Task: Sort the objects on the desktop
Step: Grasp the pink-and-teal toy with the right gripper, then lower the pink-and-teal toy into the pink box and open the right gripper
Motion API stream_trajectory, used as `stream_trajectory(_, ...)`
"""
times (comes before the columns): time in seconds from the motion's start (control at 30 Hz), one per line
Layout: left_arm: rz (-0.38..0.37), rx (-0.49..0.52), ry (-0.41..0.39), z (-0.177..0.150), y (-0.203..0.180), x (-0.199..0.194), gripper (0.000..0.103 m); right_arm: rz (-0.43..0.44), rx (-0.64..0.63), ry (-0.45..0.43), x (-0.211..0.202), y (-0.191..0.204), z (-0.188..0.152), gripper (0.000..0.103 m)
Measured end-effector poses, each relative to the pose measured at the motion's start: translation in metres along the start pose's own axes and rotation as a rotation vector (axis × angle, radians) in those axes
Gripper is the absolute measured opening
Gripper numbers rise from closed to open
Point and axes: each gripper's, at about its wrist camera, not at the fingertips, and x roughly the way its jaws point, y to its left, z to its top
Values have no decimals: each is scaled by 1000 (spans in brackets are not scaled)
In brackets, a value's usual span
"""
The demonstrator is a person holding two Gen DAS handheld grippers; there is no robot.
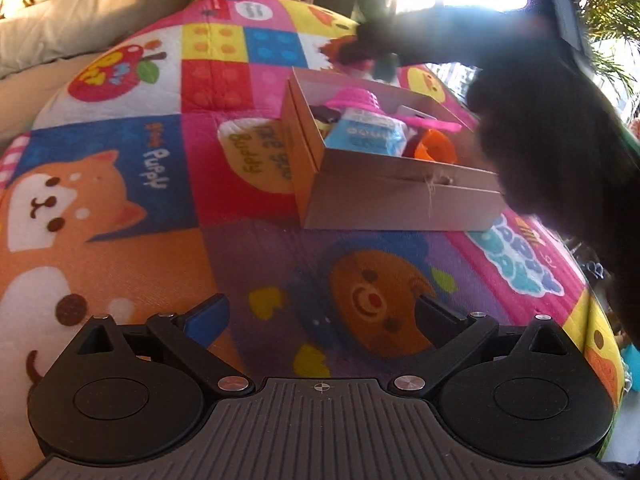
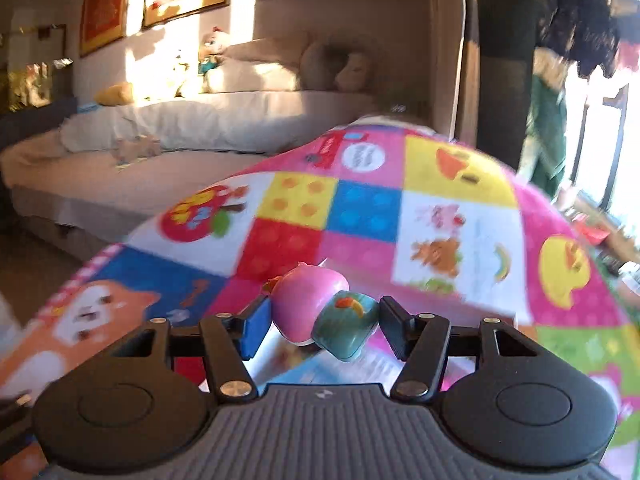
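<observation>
My right gripper (image 2: 324, 326) grips a pink-and-teal toy (image 2: 320, 316) above the cardboard box (image 1: 384, 196) on the play mat (image 1: 248, 256), so I'd lower before releasing, keeping my wide-open, empty left gripper (image 1: 320, 316) clear

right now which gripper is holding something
The right gripper: a pink and teal toy sits between its fingers. The left gripper is open with only the play mat beneath it, short of the cardboard box.
</observation>
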Motion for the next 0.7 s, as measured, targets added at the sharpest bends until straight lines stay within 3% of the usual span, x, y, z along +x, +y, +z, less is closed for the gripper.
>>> stream_trajectory(0.13,-4,-10,1,-1,1,1,102,16,66,68,36,-11,14,60)
stream_trajectory(0.23,1,-18,2,-1,4,1,102,37,97,97,49,-17,18,66)
stream_trajectory(0.33,8,-10,-5,-3,5,2,103,57,140,57,36,-27,17,75)
stream_trajectory(0.5,33,23,-23,-5,0,6,103,65,198,27,0,-46,6,80)
stream_trajectory(0.57,51,42,-29,-6,-2,8,103,44,206,7,-13,-50,0,84)
stream_trajectory(0.7,57,41,-26,-5,-4,9,103,-39,155,25,-6,-49,3,80)
